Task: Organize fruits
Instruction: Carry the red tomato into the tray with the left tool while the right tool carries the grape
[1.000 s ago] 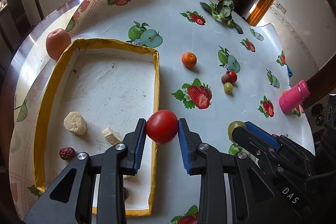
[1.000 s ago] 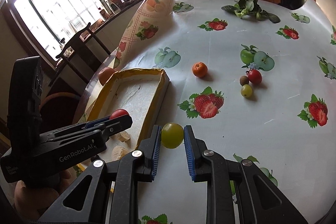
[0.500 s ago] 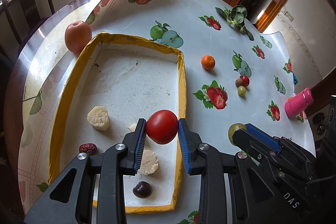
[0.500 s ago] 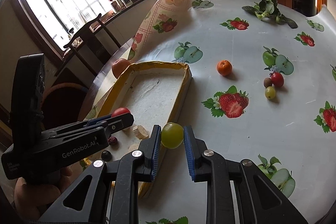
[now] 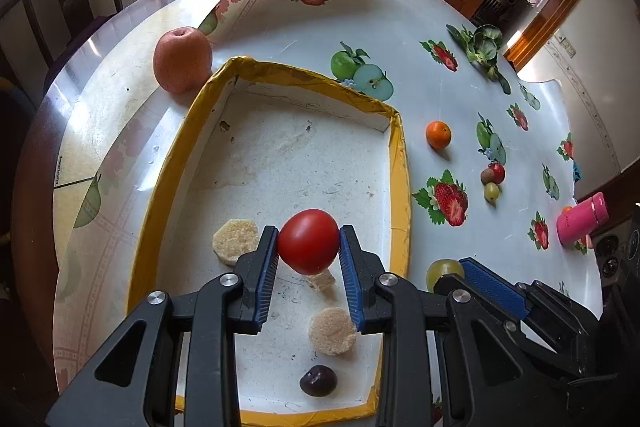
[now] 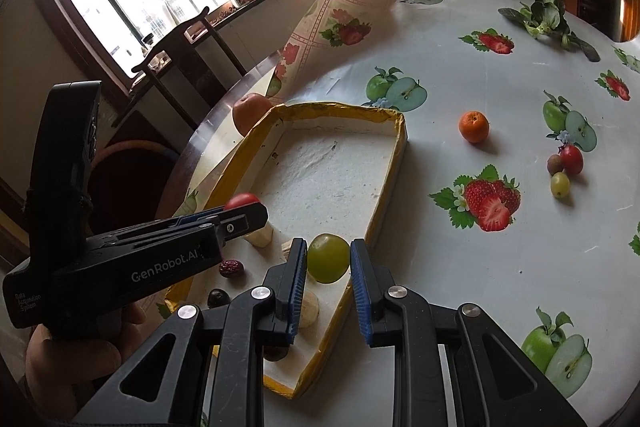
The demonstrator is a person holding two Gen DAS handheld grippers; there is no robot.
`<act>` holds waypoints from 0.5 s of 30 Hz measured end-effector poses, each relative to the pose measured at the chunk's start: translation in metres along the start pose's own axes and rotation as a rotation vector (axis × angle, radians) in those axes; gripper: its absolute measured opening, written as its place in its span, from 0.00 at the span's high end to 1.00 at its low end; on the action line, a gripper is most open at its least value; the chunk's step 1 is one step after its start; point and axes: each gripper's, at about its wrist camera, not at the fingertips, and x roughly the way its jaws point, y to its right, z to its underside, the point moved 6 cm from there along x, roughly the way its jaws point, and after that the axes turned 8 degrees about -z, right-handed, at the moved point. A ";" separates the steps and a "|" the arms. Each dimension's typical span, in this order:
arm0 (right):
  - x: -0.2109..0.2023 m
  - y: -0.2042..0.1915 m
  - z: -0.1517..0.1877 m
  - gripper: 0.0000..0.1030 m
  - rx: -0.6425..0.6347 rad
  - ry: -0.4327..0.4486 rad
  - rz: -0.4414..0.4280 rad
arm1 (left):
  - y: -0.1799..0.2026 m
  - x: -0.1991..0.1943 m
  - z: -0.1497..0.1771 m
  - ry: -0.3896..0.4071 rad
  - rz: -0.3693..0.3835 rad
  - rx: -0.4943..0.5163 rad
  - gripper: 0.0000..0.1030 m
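Fruit-sorting at a round surface [image 5: 460,99] covered with a fruit-print cloth stands roughly at its midpoint. A yellow-rimmed tray [image 5: 400,163] already holds a few pieces: two pale round slices [image 5: 235,241], a small pale chunk, a dark plum-like fruit [image 5: 318,380] near its front edge and, in the right wrist view, a wrinkled red date [image 6: 231,268].

Two more pieces are on their way in. The left hand-held gripper [image 5: 309,255] is clamped on a red tomato [image 5: 308,241], its blue pads pressing both sides, and holds it above the tray floor, just past the slices. The right hand-held gripper [image 6: 328,267] grips a green grape [image 6: 328,257], carried over the tray's right-hand rim; whether the grape sits fully inside the rim line cannot be told. Neither fruit has been set down yet.

Still out on the cloth: a small orange [image 5: 438,134], well apart from the tray to its right; a cluster of three little fruits [image 5: 492,179], red, brownish and pale green, touching or nearly so; and a large apple [image 5: 182,59] just beside the tray's far left corner, outside it. A leafy green vegetable [image 5: 482,47] and a pink bottle [image 5: 582,223] lie farther off and look to be no part of the job.

By this reckoning, two drops and five pickups remain.
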 end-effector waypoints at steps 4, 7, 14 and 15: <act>0.022 -0.010 -0.003 0.78 -0.026 -0.035 -0.003 | -0.013 0.010 -0.013 -0.006 -0.010 -0.021 0.73; 0.041 -0.014 -0.002 0.78 -0.039 -0.067 0.005 | -0.019 0.019 -0.023 -0.012 -0.016 -0.028 0.73; 0.073 -0.008 -0.005 0.78 -0.042 -0.103 0.035 | -0.026 0.045 -0.036 -0.039 -0.040 -0.020 0.73; 0.077 -0.007 -0.006 0.78 -0.041 -0.107 0.037 | -0.027 0.048 -0.035 -0.045 -0.043 -0.019 0.73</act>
